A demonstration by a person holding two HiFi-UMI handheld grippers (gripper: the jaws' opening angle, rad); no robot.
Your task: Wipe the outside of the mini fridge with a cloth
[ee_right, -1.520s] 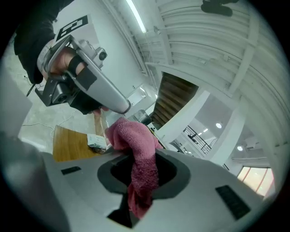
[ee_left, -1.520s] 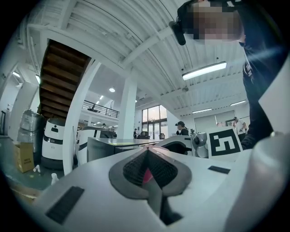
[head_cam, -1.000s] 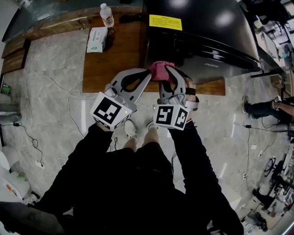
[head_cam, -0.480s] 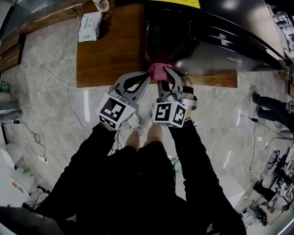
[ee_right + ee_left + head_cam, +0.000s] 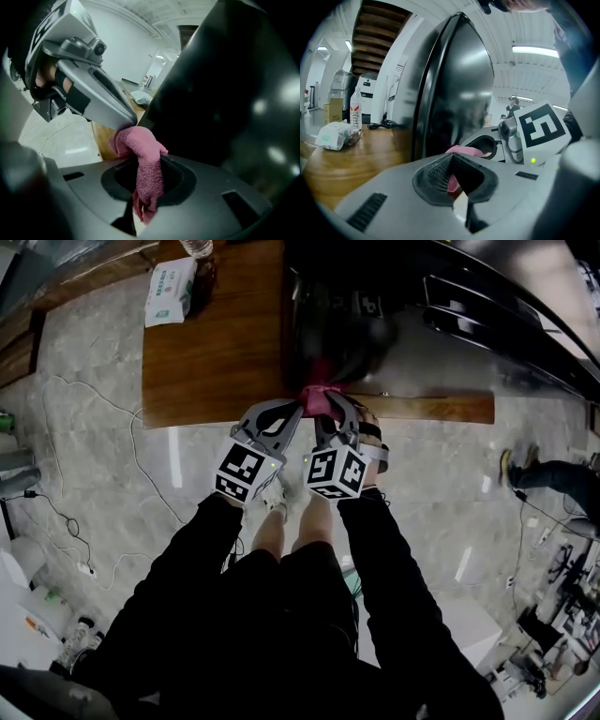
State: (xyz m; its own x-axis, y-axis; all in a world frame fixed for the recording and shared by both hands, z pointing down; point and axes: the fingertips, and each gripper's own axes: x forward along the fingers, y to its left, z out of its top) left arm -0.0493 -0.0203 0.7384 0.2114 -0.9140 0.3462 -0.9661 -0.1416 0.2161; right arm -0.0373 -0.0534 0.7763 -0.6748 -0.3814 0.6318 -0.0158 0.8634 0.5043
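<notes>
Right now we have the right gripper [image 5: 149, 164] clamped on the pink cloth [image 5: 139, 143]. In the right gripper view the towelling runs down through the closed jaws, with a bunched head above the tips and a ragged tail hanging below them. That bunched head sits against the glossy black wall of the mini fridge [image 5: 349, 324]. It is low down, close to the near edge of the wooden table [image 5: 211, 352] on which the fridge stands.

Our left gripper [image 5: 451, 163] has its jaws drawn together, the ribbed pads meeting at the tip. Pink shows just past that tip and a little beneath it. Seen from the right gripper view, the left gripper's tapered tip touches the cloth's head from the side (whether it pinches a fold there, we cannot tell). In the head view the two grippers sit side by side, their tips converging on the cloth.

Farther back on the table lie a tissue pack [image 5: 169, 282] and a water bottle [image 5: 355, 110], both well apart from the cloth.
</notes>
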